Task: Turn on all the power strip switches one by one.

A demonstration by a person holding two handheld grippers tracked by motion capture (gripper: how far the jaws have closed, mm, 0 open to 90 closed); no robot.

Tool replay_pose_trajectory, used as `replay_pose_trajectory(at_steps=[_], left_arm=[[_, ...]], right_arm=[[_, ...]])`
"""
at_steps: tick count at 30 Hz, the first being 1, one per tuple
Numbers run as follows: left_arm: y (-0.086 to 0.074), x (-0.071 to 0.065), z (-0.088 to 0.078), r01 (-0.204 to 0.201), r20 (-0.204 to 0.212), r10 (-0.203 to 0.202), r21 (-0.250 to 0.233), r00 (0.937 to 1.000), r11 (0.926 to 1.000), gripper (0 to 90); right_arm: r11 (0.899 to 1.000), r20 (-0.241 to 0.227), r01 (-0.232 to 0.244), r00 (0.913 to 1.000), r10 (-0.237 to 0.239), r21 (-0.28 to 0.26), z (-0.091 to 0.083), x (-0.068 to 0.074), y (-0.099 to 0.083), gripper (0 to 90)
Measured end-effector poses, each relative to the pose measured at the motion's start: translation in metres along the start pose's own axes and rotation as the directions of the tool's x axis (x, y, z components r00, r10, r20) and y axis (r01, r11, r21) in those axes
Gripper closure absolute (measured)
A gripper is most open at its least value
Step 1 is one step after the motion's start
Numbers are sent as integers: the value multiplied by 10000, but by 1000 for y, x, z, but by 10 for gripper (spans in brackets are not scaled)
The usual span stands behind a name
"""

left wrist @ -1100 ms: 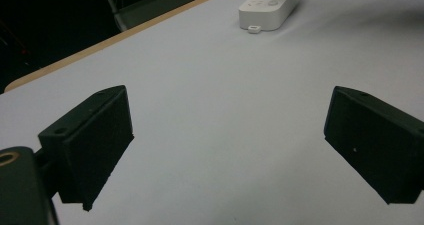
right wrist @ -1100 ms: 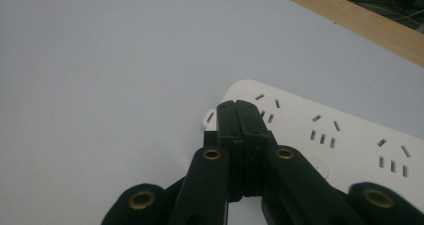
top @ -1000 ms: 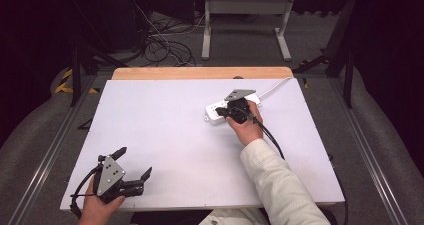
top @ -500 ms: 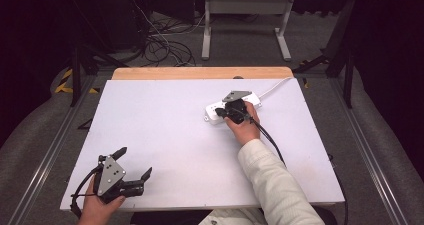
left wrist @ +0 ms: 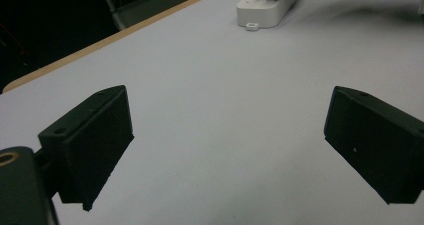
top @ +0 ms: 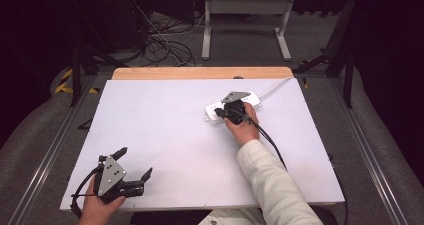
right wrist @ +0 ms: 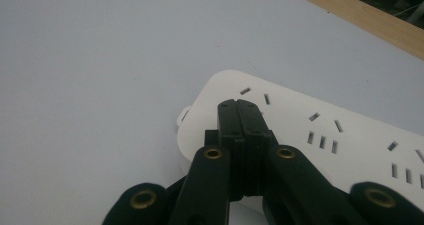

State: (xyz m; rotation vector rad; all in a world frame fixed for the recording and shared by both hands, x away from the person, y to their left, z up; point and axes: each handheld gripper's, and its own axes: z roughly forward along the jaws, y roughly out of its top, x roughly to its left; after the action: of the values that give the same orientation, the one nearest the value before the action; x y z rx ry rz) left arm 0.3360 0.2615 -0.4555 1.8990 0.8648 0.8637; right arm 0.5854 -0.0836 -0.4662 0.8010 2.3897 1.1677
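— What's the setting?

— A dim room with a grey carpeted floor (top: 45,130), a tangle of cables (top: 165,45) and a metal stand's legs (top: 245,20) behind a white desk (top: 165,125) with a wooden strip along its far edge.

— What lies on the desk?

— A white power strip (top: 250,102) in the far right part of the top, its white cord (top: 277,86) running off toward the far right edge. In the right gripper view its slotted sockets (right wrist: 322,140) face up.

— And the right tongs (top: 221,114)?

— They are pressed together with nothing between them, the tips over the near end of the power strip. Whether they touch it I cannot tell.

— The left tongs (top: 134,162)?

— Spread wide, held low at the near left corner of the desk by the left hand (top: 100,210), well apart from the strip. In the left gripper view only bare desk lies between the jaws.
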Motion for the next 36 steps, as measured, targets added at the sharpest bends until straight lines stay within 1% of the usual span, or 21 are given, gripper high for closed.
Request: replay_pose_trajectory(at_steps=[2, 8, 11, 17, 24, 26, 27, 30, 33, 36], left_arm=[[0, 0, 0, 21, -3, -21, 5, 10000, 10000, 57], [0, 0, 0, 33, 12, -33, 8, 10000, 10000, 57], [0, 0, 0, 46, 4, -46, -13, 10000, 10000, 57], [0, 0, 0, 42, 10, -42, 0, 10000, 10000, 57], [0, 0, 0, 25, 18, -25, -4, 10000, 10000, 57], [0, 0, 0, 55, 15, -55, -28, 10000, 10000, 57], [0, -1, 0, 84, 30, -84, -13, 10000, 10000, 57], [0, -1, 0, 84, 27, -84, -12, 10000, 10000, 57], [0, -1, 0, 54, 10, -54, -24, 10000, 10000, 57], [0, -1, 0, 54, 8, -54, -26, 10000, 10000, 57]], right_arm=[[10000, 12, 6, 10000, -6, 15, 1, 0, 0, 900], [9998, 38, -178, 9998, 178, 85, 1, 1, 0, 900], [9998, 112, -149, 9998, 148, 131, 1, 2, 1, 900], [9989, -106, -450, 9989, 452, 128, 1, -2, 0, 900], [9982, -83, -540, 9985, 543, 276, 2, -1, 2, 900], [9976, -85, -631, 9980, 633, 278, 2, -2, 2, 900], [9975, -73, -642, 9979, 645, 293, 2, -2, 2, 900], [9981, 4, -484, 9988, 484, 393, 2, -1, 3, 900], [9978, 33, -453, 9990, 452, 484, 2, 0, 4, 900], [9980, 30, -429, 9991, 428, 465, 2, 0, 4, 900]])
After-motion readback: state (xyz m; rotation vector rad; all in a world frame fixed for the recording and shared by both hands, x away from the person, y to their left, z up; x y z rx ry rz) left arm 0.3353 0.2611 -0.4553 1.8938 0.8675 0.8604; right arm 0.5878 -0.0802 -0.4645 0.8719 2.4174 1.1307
